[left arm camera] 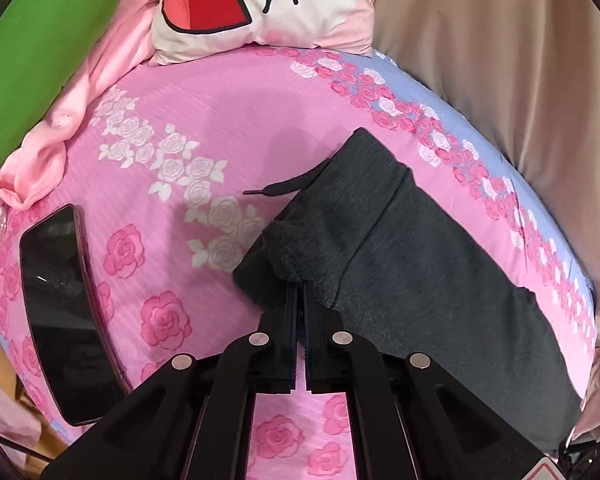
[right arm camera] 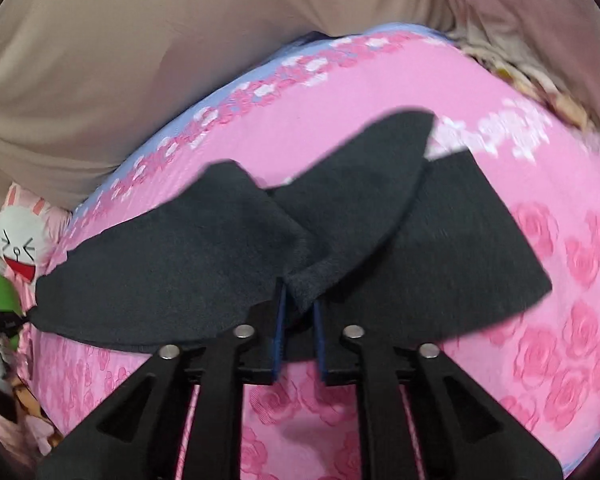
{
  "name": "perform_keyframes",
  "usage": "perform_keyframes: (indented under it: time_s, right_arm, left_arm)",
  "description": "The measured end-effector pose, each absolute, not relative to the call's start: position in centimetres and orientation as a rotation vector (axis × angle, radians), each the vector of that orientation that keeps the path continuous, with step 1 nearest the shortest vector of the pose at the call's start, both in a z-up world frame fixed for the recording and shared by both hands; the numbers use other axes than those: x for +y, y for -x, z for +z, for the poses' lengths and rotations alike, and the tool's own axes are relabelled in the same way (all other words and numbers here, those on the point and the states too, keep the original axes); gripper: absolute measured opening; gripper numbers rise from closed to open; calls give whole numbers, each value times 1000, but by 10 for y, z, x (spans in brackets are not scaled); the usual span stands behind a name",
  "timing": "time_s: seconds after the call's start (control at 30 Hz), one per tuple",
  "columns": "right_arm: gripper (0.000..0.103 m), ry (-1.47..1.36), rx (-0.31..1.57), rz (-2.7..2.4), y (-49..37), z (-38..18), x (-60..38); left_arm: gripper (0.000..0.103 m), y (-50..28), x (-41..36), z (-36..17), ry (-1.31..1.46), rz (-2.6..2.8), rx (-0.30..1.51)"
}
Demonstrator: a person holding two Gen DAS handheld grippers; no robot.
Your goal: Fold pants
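pants (left arm camera: 400, 240) of dark grey knit lie on the pink rose-print bed sheet (left arm camera: 172, 148), toward its blue-banded far edge, and much of them is hard to read: in the left wrist view the leg end runs out of frame at the lower right, and the right wrist view is smeared with blur, so folds and hems there are soft shapes only. the left gripper (left arm camera: 300, 286) has its fingers pressed together, clamped on a bunched fold of the fabric near the waistband, where a black drawstring (left arm camera: 276, 188) trails onto the sheet. the right gripper (right arm camera: 300, 300) has its blue-padded fingers a little apart with a gathered ridge of the cloth pinched between them. around that grip the pants (right arm camera: 228, 248) fan out in two flaps, one to the left and one folded over to the right, lifted and creased. a black phone (left arm camera: 60, 280) lies near the sheet's left edge, and a cartoon-face pillow (left arm camera: 268, 0) sits at the head end, partly cut off.
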State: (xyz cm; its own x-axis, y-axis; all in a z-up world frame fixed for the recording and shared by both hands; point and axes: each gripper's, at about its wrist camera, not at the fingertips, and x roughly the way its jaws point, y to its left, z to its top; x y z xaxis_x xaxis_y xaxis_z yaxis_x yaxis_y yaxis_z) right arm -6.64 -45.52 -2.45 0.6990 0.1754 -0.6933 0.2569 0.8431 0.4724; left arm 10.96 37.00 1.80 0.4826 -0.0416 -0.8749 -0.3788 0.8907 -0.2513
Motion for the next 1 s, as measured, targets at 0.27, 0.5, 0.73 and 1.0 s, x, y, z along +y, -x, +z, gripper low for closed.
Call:
perform_keyframes:
  time_s: [0.27, 0.5, 0.73, 1.0]
  right_arm:
    - [86, -864, 673, 37, 59, -15, -500]
    - [4, -901, 631, 17, 35, -3, -512]
    - [3, -576, 417, -251, 103, 80, -503]
    - [80, -726, 643, -199, 75, 11, -515]
  left_arm:
    - [2, -100, 375, 28, 403, 297, 1031]
    - [2, -90, 329, 43, 359, 227, 986]
    - [2, -99, 266, 24, 245, 114, 1060]
    - [6, -82, 202, 14, 224, 57, 990]
